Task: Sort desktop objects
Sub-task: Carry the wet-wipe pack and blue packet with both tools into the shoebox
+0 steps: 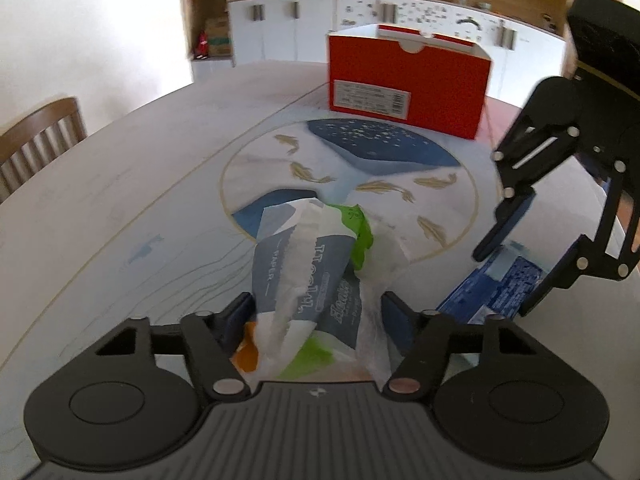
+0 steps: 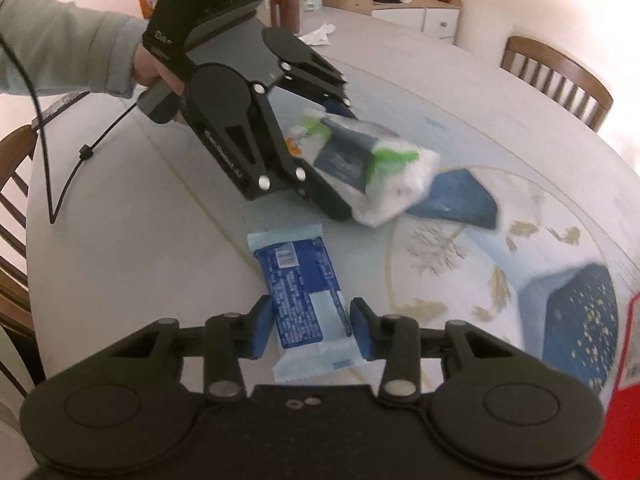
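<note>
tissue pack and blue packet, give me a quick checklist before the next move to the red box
1. Left gripper on the tissue pack: ok, pack sits between the pads, pressed in.
2. Right gripper on the blue packet: ok, pads closed against its sides.
3. Blue packet clear of the table: cannot tell, it may still rest on it.
4. Red box open on top: ok, its flap stands up.
5. Way to the box: ok, nothing stands on the table in between.
6. Grippers apart from each other: ok, they are close but not touching.
</note>
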{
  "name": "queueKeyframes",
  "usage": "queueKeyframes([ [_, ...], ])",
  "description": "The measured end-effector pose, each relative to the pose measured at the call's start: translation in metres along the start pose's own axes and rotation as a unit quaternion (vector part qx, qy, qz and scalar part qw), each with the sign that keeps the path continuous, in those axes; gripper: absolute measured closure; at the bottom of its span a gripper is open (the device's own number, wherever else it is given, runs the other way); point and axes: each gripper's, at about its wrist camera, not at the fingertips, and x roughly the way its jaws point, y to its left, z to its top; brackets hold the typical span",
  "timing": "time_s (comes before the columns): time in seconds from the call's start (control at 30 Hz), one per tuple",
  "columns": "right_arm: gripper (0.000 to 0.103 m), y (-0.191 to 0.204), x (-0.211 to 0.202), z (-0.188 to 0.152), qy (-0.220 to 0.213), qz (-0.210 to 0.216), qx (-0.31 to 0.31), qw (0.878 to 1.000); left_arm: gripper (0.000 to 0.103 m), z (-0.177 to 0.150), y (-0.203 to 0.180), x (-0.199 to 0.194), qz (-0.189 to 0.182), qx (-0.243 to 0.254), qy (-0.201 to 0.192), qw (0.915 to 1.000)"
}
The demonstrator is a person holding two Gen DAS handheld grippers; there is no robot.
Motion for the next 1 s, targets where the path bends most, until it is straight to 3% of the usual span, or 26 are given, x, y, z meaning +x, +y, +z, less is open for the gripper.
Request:
queueKeyframes([
  [0.43,0.065,-0.025,-0.032,-0.023,-0.019,-0.056,0.095,0.994,0.041,0.025,-0.035,-0.003,0.052,-0.044,0.021,0.9975],
  [1.0,0.065,-0.047,-0.112,-0.034,-0.067,-0.117,0.108,0.985,0.041,0.093,-0.086,-0.022,0.09,-0.068,0.014,0.9936],
])
